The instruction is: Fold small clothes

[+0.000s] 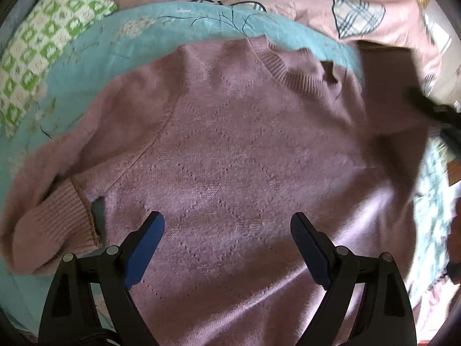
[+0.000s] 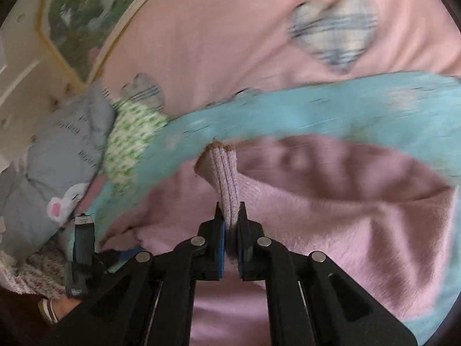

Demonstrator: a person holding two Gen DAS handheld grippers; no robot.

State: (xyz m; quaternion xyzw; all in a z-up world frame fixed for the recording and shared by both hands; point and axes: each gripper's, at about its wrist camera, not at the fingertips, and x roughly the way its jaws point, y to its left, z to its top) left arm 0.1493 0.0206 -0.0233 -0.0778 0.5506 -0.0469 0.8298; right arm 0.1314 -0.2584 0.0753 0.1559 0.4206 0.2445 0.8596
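Mauve knit fills most of the left wrist view: a small sweater [image 1: 230, 144] lies spread flat on a turquoise blanket [image 1: 144, 31], its ribbed collar toward the upper middle of the frame and one sleeve folded in at the lower left, its ribbed cuff [image 1: 57, 216] lying beside the body. The left hand-held gripper [image 1: 227, 222] hangs over the lower part of the sweater with its blue-padded jaws spread wide and nothing between them. At the right edge of that frame a dark, blurred shape crosses the sweater's other shoulder; what it is cannot be told.

In the right wrist view the right hand-held gripper [image 2: 230, 216] is clamped tight on the ribbed cuff [image 2: 226, 178] of the sweater's other sleeve, and the cuff stands up out of the jaws toward the centre of the frame. The rest of the sweater [image 2: 345, 216] lies below and to the right. Beyond the blanket spreads a pink bedcover [image 2: 230, 43] with plaid heart patches [image 2: 334, 31], and a green-and-white patterned cloth [image 2: 129, 141] sits at the left.
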